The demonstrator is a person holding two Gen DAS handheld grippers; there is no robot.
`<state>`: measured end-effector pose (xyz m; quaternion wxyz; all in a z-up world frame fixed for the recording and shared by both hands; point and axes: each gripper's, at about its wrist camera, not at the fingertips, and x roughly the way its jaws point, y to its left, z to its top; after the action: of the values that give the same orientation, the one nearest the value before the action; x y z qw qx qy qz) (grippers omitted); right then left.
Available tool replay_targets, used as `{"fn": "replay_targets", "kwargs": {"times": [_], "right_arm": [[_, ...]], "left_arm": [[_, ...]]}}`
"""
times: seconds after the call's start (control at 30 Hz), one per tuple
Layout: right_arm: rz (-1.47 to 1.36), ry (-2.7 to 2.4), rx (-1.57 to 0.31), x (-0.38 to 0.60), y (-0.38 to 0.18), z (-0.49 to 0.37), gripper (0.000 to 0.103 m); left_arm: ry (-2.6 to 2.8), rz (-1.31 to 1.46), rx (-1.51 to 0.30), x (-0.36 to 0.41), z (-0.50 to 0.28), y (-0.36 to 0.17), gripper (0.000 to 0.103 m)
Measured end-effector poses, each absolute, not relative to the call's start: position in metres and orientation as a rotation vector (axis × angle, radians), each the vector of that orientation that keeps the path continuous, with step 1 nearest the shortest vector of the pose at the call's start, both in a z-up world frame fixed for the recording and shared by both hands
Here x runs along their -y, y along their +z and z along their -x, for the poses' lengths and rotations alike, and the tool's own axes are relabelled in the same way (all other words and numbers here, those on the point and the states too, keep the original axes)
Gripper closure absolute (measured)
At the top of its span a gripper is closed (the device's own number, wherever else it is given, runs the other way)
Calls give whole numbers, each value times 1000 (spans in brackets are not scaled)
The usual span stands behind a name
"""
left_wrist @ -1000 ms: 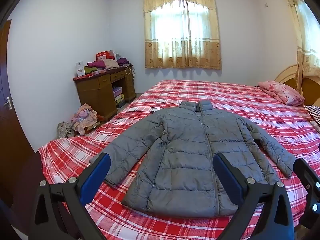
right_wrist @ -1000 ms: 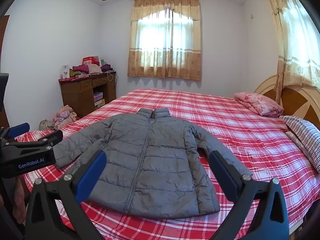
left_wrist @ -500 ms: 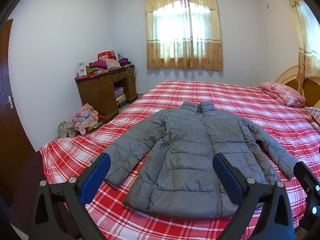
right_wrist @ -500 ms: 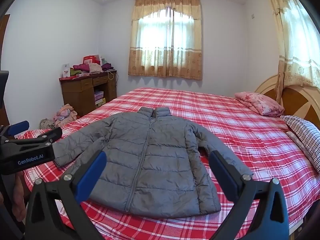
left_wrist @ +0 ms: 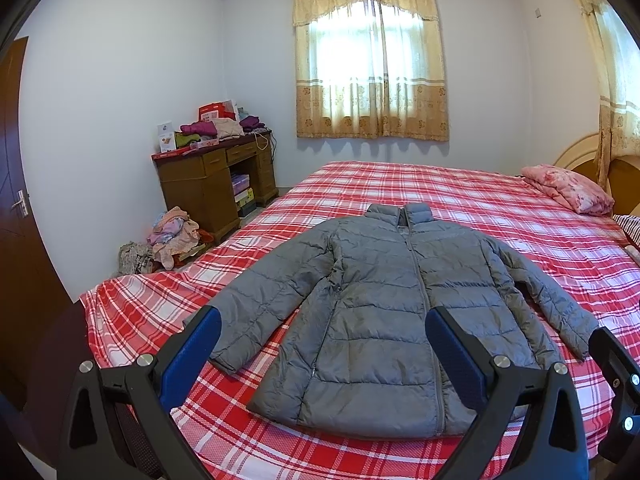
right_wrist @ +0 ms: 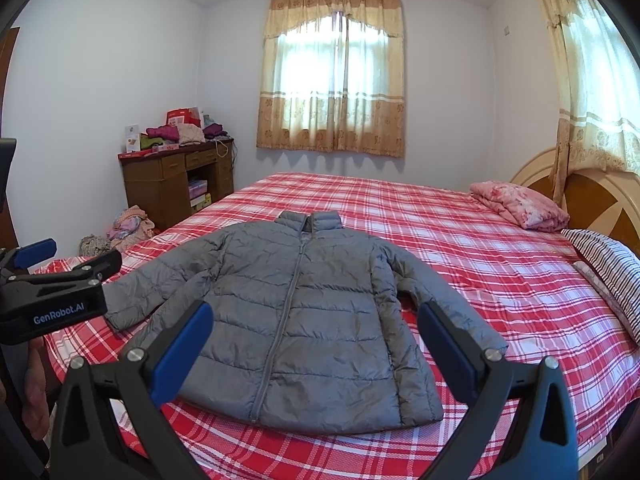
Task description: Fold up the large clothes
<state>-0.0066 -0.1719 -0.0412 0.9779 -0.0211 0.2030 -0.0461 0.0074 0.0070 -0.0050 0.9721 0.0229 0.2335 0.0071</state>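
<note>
A grey quilted jacket lies flat and zipped on the red plaid bed, collar away from me, both sleeves spread out to the sides. It also shows in the right wrist view. My left gripper is open and empty, held above the near edge of the bed over the jacket's hem. My right gripper is open and empty at about the same height, also short of the jacket. The left gripper shows at the left edge of the right wrist view.
A folded pink blanket and a striped pillow lie by the wooden headboard on the right. A wooden desk piled with clothes stands by the left wall, with a clothes heap on the floor. A brown door is at far left.
Both views have shifted only slightly; the jacket sits a little lower in frame. Both grippers stay open and the jacket has not moved.
</note>
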Motion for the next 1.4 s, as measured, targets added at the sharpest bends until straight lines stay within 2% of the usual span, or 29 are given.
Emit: {"fn": "replay_targets", "kwargs": {"times": [1.4], "right_arm": [[39, -89, -423, 171, -47, 4, 0]], "left_arm": [[15, -47, -488, -8, -11, -9, 1]]}}
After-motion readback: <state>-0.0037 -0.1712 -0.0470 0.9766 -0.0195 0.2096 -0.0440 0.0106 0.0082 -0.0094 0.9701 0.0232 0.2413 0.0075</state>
